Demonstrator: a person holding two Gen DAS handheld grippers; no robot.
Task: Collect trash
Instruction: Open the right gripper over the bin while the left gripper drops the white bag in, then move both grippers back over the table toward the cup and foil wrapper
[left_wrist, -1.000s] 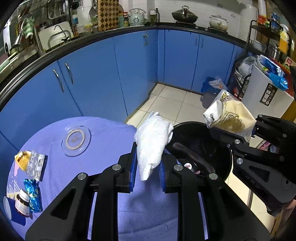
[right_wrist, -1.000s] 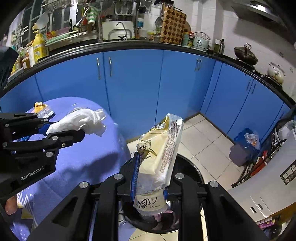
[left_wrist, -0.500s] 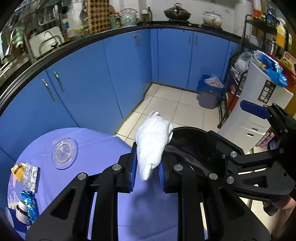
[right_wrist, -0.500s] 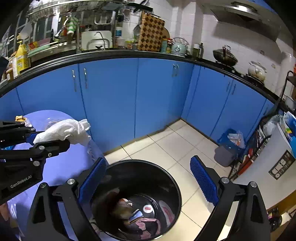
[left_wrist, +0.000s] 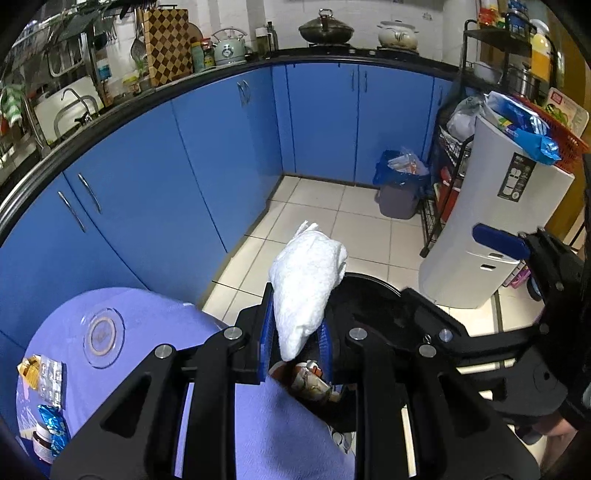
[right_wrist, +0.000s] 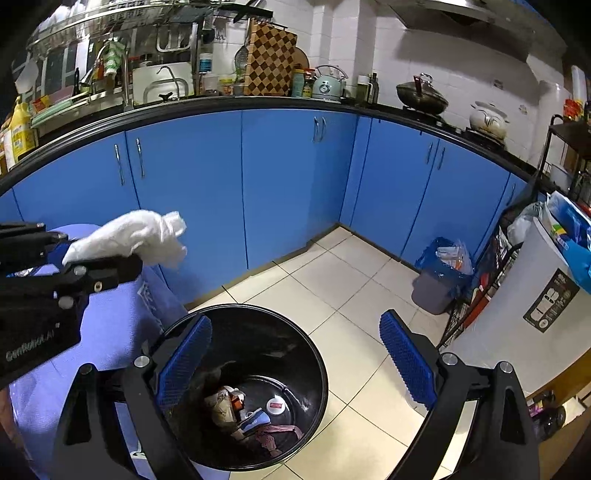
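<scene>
Up close, the left gripper (left_wrist: 295, 343) pinched a crumpled white paper towel (left_wrist: 308, 288) by its lower, narrow end, both blue pads (left_wrist: 266, 332) pressed into it while the bulk of the wad stood up above the fingers. It hung at the edge of the table (left_wrist: 122, 310), just short of the black bin (right_wrist: 243, 391) and a little above its rim. The towel looked very light and soft: it had squashed between the pads and kept its crumpled shape, so it would likely need little squeeze and would probably drop slowly, perhaps drifting or clinging to the pad rubber. A grip low on the wad, as here, seemed sound, since it left most of the towel free to fall clear.

The right gripper (right_wrist: 295, 365) hovered over the bin with its fingers spread wide and nothing between them. Down in the bin lay a mix of rubbish, among it a crushed wrapper and a small round lid.

Farther out on the purple tablecloth sat a clear glass plate (left_wrist: 102, 334), some foil blister packs (left_wrist: 50, 380), a blue wrapper (left_wrist: 55, 428) and a small jar (left_wrist: 43, 446), well apart from the bin. I judged the wrappers and packs still to be collected. Beyond stood blue cabinets (right_wrist: 280, 184) and a small lined bin (right_wrist: 441, 277) on the tiled floor.
</scene>
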